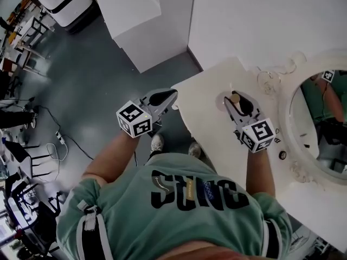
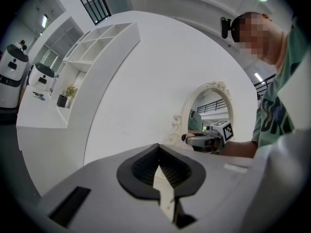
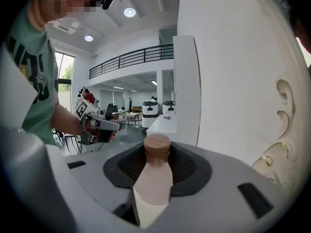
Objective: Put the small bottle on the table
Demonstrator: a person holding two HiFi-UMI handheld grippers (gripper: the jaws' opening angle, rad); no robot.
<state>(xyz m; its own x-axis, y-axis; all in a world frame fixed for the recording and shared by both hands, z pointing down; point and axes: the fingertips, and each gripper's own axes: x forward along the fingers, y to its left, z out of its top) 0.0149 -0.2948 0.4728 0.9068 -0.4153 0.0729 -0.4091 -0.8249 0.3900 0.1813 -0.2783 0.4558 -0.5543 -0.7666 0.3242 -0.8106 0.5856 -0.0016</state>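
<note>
We hold the right gripper [image 3: 156, 165], a grey two-jaw tool carrying a cube of black-and-white square markers, out over the flat white table [image 1: 203, 110]. Its jaws pinch a small cream-coloured bottle [image 3: 152, 181] with a round brown cap [image 3: 158, 146]. The bottle lies lengthwise between the dark ribbed pads, with its cap pointing away from us at the jaw tips and its body filling the gap from side to side. In the head view the bottle is above the table's surface, a little in from the edge. It is near the oval mirror in a white, scroll-carved frame [image 1: 284, 115], which stands at the back of the same table. We cannot tell whether the bottle touches the table or hangs clear of it. Our left gripper [image 2: 158, 165], of the same grey make with its own marker cube, is off the table, just beside its edge and over the dark grey floor [image 1: 92, 64]. Its jaws are pressed together, pad against pad, with nothing between them. Looking along them, we see the right gripper in front of the mirror. Our two grippers are well apart. We wear a green T-shirt with black lettering [image 1: 190, 191]. A white wheeled machine [image 1: 65, 1] stands far off across the floor.
</note>
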